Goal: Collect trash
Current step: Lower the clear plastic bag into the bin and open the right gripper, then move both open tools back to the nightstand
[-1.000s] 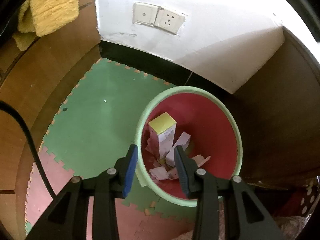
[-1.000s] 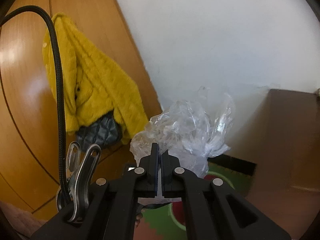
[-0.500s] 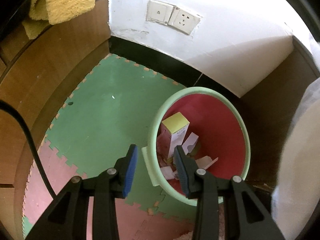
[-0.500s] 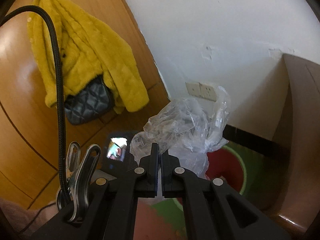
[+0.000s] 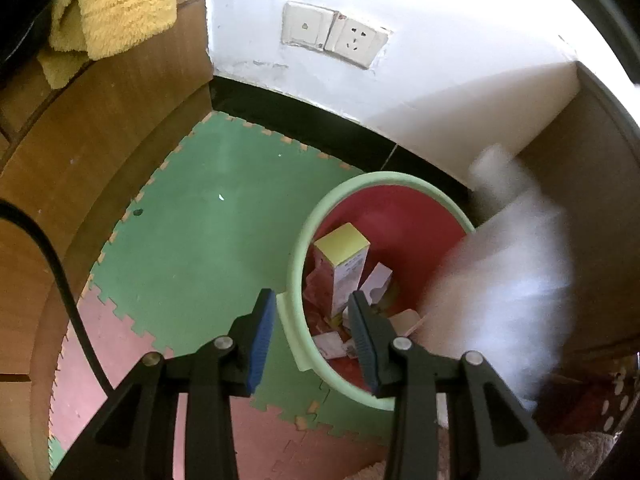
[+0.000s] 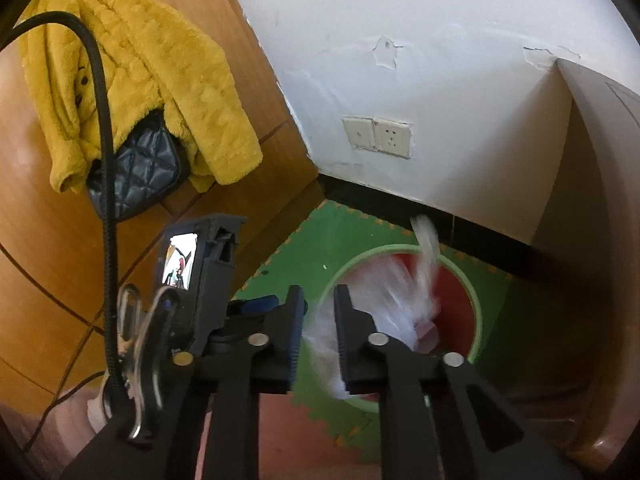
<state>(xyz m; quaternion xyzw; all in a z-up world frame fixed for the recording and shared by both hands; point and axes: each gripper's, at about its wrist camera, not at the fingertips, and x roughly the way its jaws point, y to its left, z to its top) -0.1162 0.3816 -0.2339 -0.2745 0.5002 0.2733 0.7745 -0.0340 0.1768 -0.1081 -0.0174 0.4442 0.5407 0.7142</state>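
A green-rimmed bin with a red inside stands on the floor mat, holding a yellow-topped carton and scraps of paper. My left gripper hangs above the bin's near-left rim, open, gripping nothing. A crumpled clear plastic bag drops, blurred, over the bin's right side. In the right wrist view my right gripper points down at the bin. Its jaws are opening, and the bag falls away just beyond them, free of the pads.
Green and pink foam mats cover the floor. A wooden wardrobe carries a yellow fleece jacket and a black quilted bag. Wall sockets sit above a dark skirting. A brown cabinet stands right of the bin.
My right gripper has come down and tilted toward the bin. Its jaws, earlier shut on the plastic bag, have parted and the bag is falling. The left gripper has hardly moved.
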